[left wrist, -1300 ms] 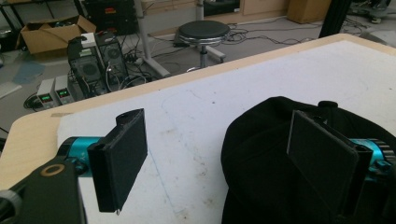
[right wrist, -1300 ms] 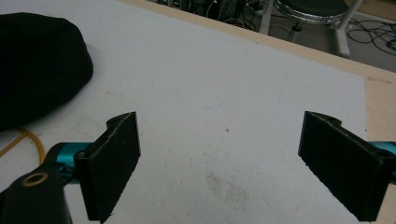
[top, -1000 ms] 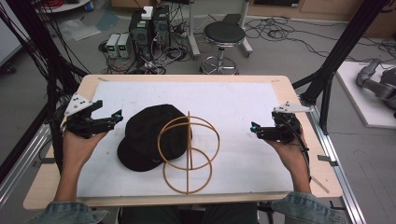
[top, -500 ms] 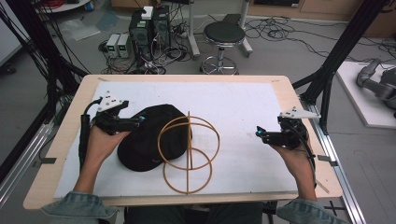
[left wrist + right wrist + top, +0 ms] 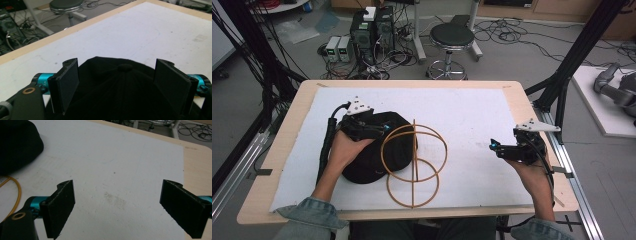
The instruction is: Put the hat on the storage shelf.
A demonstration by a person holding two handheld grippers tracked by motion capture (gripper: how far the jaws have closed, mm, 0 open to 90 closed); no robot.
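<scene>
Black cap [image 5: 372,150] sat on the white mat [image 5: 472,115], left of mat centre, with the wooden hoop stand [image 5: 414,162] touching its right side; one ring overlapped the cap's edge in the high view. Left gripper [image 5: 384,129] was over the cap's top, jaws spread wide, one on each side of the crown. Left gripper view: cap [image 5: 120,90] between the two jaws, crown button roughly centred; couldn't tell whether the pads touched the fabric. Nothing clamped. Right gripper [image 5: 493,145] was well apart from the cap, off to its right past the stand, near the mat's right edge, pointing toward the stand. Jaws also wide open, nothing between them but bare mat [image 5: 117,170]. Right gripper view put the cap [image 5: 17,142] at far upper left and a curve of the hoop stand [image 5: 17,192] just below it.
</scene>
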